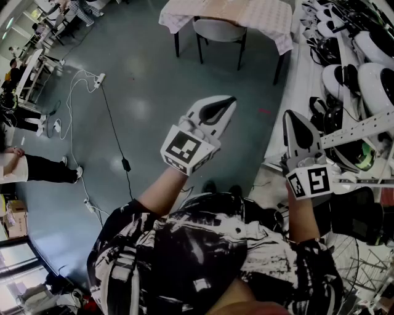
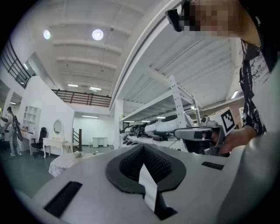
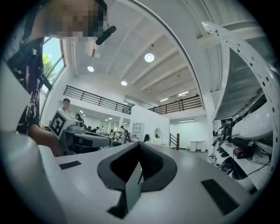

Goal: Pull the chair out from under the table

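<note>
The grey chair (image 1: 220, 31) stands pushed in under the table (image 1: 271, 18) with a checked cloth, far across the floor at the top of the head view. My left gripper (image 1: 225, 103) and right gripper (image 1: 295, 118) are held up side by side in front of the person's chest, well short of the chair. Both are shut with nothing between their fingers. In the left gripper view the shut left gripper (image 2: 142, 149) points level, with the cloth-covered table (image 2: 65, 161) small at the lower left. The right gripper view shows its own shut right gripper (image 3: 139, 146) and the left gripper (image 3: 83, 138) beside it.
A shelf rack (image 1: 369, 126) of white robot parts (image 1: 375, 80) runs along the right. A power strip (image 1: 98, 79) and cables lie on the grey floor at left. A person (image 1: 31, 167) stands at the left edge, near desks (image 1: 31, 67). A wire fan (image 1: 345, 258) sits at lower right.
</note>
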The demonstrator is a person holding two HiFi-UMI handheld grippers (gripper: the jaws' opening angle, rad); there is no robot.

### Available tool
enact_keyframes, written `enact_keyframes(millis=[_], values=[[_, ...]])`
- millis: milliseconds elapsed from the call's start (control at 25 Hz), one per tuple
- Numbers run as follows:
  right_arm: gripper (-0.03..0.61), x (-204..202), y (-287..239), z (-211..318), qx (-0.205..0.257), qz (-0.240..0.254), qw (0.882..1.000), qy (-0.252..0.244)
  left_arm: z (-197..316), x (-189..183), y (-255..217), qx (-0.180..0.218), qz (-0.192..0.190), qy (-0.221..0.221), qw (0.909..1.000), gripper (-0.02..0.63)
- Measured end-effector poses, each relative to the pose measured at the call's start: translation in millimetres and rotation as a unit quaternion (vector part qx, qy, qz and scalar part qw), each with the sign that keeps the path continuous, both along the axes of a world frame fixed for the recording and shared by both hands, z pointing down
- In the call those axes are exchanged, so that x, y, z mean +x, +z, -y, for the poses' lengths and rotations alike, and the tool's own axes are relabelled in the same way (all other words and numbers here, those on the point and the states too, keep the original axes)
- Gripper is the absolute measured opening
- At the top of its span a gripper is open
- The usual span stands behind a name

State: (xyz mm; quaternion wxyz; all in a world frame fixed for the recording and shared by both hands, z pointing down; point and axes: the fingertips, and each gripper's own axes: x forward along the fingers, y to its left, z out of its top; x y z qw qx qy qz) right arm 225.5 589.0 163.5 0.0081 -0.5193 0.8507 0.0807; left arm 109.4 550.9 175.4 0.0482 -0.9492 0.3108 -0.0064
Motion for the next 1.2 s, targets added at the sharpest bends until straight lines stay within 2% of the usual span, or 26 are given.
enact_keyframes(millis=[440, 600, 640, 680, 720, 760, 800, 920, 1200], values=[[-0.002, -1.1, 0.8, -2.3, 0.0, 0.002, 1.0, -0.004, -4.4, 1.3, 6.6, 0.005, 0.0, 0.009, 0.9999, 0.0], [0.0, -1.9, -2.3, -2.7, 0.012, 0.03, 0.999, -0.017, -8.9, 1.8, -0.4, 0.013, -0.019, 0.019, 0.9996, 0.001], [0.019, -3.0, -4.8, -2.7, 0.019, 0.039, 0.999, -0.023, -12.1, 4.6, -4.3, 0.013, -0.03, 0.033, 0.9989, 0.046], [0.251, -4.0, -8.7, -2.4, 0.029, 0.051, 0.998, -0.029, -14.6, 8.2, -8.3, 0.012, -0.042, 0.048, 0.9979, 0.223], [0.415, -4.2, -13.6, -2.0, 0.041, 0.064, 0.997, -0.033, -15.7, 11.0, -12.2, 0.01, -0.053, 0.06, 0.9968, 0.409], [0.515, -4.1, -18.1, -1.7, 0.053, 0.072, 0.995, -0.034, -15.7, 12.3, -15.6, 0.008, -0.061, 0.065, 0.996, 0.504], [0.563, -4.4, -21.1, -1.9, 0.062, 0.074, 0.995, -0.034, -15.5, 12.2, -18.3, 0.009, -0.065, 0.066, 0.9956, 0.533], [0.575, -6.7, -23.0, -4.0, 0.07, 0.066, 0.994, -0.041, -15.7, 9.9, -21.4, 0.021, -0.064, 0.065, 0.9956, 0.561], [0.575, -0.2, -19.7, -3.5, 0.064, 0.068, 0.994, -0.049, -12.2, 10.1, -17.5, 0.025, -0.057, 0.066, 0.9959, 0.562]])
